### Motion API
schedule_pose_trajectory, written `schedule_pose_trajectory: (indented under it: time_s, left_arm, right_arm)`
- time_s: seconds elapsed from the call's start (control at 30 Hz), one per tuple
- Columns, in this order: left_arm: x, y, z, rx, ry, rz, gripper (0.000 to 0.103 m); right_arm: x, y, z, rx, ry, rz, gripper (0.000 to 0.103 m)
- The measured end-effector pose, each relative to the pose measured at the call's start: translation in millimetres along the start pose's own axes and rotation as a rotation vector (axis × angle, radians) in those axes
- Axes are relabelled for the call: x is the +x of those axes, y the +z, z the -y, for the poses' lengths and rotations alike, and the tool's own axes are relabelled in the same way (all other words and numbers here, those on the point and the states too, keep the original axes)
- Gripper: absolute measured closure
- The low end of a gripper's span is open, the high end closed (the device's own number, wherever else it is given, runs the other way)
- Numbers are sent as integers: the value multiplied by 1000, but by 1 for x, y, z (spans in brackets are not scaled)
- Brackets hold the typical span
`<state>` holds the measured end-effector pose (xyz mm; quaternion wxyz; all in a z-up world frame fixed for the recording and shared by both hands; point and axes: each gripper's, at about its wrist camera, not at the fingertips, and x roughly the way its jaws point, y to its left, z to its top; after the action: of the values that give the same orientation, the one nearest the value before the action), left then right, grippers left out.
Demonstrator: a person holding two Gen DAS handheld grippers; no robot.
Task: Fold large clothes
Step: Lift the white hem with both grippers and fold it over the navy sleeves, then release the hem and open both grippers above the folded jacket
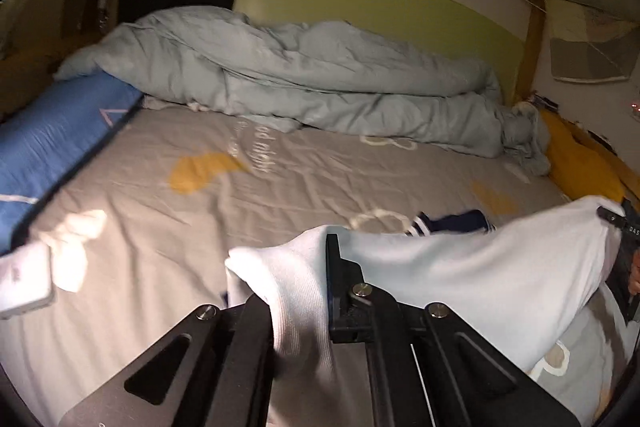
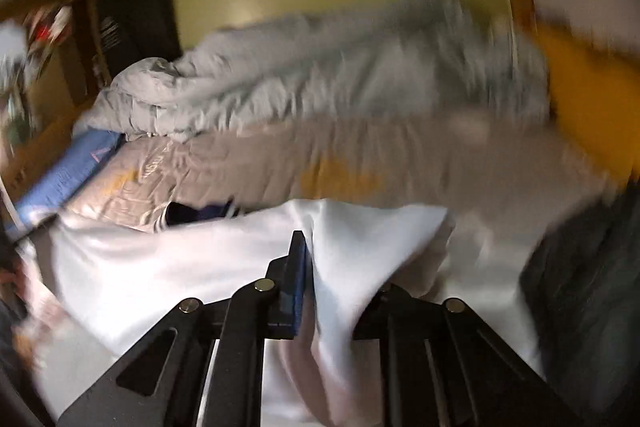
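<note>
A large white garment point(image 1: 460, 267) with a navy striped trim point(image 1: 448, 221) hangs stretched above the grey bed sheet point(image 1: 240, 195). My left gripper point(image 1: 300, 291) is shut on one bunched corner of it, the cloth pinched between the black fingers. In the left wrist view the right gripper point(image 1: 624, 227) shows at the far right, holding the opposite corner. In the blurred right wrist view, my right gripper point(image 2: 320, 275) is shut on the white garment point(image 2: 180, 267), cloth draping over its right finger. The navy trim point(image 2: 192, 213) lies behind the raised edge.
A crumpled pale grey duvet point(image 1: 300, 79) lies along the back of the bed against a green and white wall. A blue pillow point(image 1: 52, 143) sits at left, a yellow pillow point(image 1: 576, 163) at right. A white phone-like object point(image 1: 24, 283) rests at the left edge.
</note>
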<state>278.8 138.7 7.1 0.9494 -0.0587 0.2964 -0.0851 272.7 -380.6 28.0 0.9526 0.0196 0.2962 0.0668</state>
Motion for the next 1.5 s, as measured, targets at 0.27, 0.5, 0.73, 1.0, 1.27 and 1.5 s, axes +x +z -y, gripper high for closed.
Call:
schedule_pose_trajectory:
  time_s: [0.27,0.5,0.73,1.0,1.27,1.5]
  left_arm:
    - [52,-15,-5,57,58,-90,100]
    - [40,-19,2,116,176,-33,50]
    - [-8,-5,12,87,203,90,14]
    - [-66,-11,52,115,153,183,0]
    - [-97,-34,97,179,74,214,0]
    - [-64,-55,119,159,-88,58,44]
  right_arm:
    - [84,-20,5,-48,-137,-204,82]
    - [65,-28,26,17,-268,-192,46]
    - [12,-21,11,42,-241,-78,4]
    - [-35,-12,-27,31,-203,38,1]
    - [-60,-29,-55,24,-110,58,1]
    - [-58,-38,-89,-51,41,1,1]
